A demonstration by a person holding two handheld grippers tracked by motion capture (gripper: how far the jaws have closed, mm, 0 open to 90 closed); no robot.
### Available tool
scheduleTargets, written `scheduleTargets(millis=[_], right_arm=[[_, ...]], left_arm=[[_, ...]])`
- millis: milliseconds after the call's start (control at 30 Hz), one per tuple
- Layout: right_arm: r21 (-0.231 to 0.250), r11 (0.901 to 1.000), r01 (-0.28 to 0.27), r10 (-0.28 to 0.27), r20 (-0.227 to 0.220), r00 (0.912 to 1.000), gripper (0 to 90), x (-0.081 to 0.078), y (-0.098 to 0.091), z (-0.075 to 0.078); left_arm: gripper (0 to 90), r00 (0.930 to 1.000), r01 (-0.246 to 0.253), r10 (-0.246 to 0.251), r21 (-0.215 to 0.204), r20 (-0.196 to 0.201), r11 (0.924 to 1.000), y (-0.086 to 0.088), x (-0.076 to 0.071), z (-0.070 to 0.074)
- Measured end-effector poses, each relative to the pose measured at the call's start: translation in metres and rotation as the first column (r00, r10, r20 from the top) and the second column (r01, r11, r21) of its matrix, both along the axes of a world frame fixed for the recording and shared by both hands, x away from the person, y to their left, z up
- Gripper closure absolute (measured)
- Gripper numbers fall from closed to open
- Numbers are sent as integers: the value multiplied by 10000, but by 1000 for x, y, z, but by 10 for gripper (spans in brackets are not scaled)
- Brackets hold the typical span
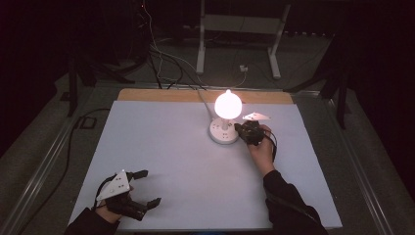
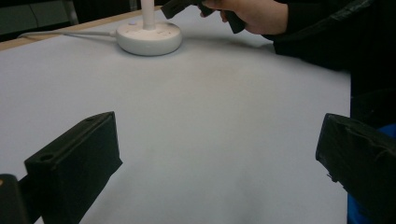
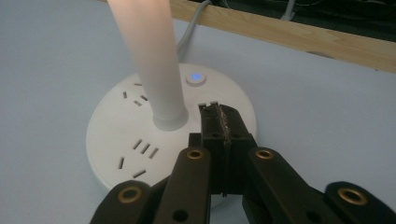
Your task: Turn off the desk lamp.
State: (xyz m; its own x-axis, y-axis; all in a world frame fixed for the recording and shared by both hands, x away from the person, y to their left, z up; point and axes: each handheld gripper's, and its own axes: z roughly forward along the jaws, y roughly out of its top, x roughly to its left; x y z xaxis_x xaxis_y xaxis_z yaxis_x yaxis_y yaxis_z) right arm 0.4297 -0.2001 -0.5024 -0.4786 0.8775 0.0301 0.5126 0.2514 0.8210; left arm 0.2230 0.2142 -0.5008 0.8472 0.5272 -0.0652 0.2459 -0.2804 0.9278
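White sheet (image 1: 186, 147) covers table, wooden edge (image 1: 161, 95) bare at far side. Room dark; white frame legs (image 1: 200, 44) and cables (image 1: 161, 63) on floor beyond. Lit lamp (image 1: 228, 104) on round white socket base (image 3: 140, 140), blue button (image 3: 196, 77) glowing. My right gripper (image 3: 219, 122) pressed together, tips over base beside stem. My left gripper (image 1: 147, 187) spread, near corner, well apart.

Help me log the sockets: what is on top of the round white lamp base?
On the lamp base: the glowing stem, a lit blue button and several socket slots. The shut right claw rests over its near edge, covering whatever lies beneath.
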Motion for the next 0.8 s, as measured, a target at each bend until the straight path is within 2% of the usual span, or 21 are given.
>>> scheduleTargets(millis=[567,733,800], right_arm=[[-255,9996,-96,101,201,9997,900,2,2,-10],[-67,9999,-93,94,125,9999,900,3,0,-11],[-502,9986,-155,164,178,9997,900,3,4,-9]], left_arm=[[4,10000,38,-38,-5,-38,10000,-1,0,-1],[4,10000,37,-37,-40,-40,10000,-1,0,-1],[4,10000,37,-37,26,-36,10000,-1,1,-1]])
